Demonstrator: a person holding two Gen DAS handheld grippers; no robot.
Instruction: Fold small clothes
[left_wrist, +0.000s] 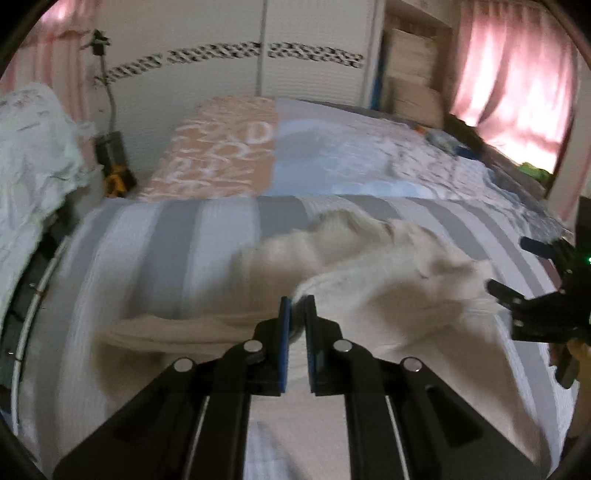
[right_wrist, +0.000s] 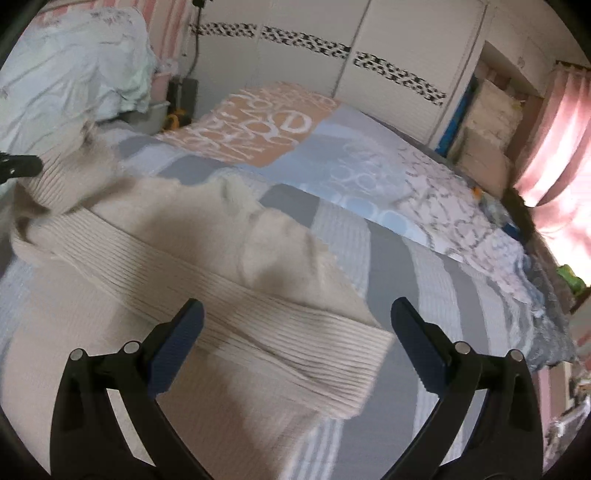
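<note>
The left gripper (left_wrist: 297, 306) is pinching a fold of the cream ribbed sweater (right_wrist: 258, 295), which is lying across the grey-striped bedspread (right_wrist: 424, 277). The right gripper (right_wrist: 295, 332) is hovering over the sweater's ribbed hem, jaws spread wide, gripping nothing.

Striped bedspread (right_wrist: 424, 266) open rightward; bedding heap (right_wrist: 66, 74) blocks left (near claw).

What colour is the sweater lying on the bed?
Cream-beige ribbed knit sweater; it shows best in the right wrist view.
</note>
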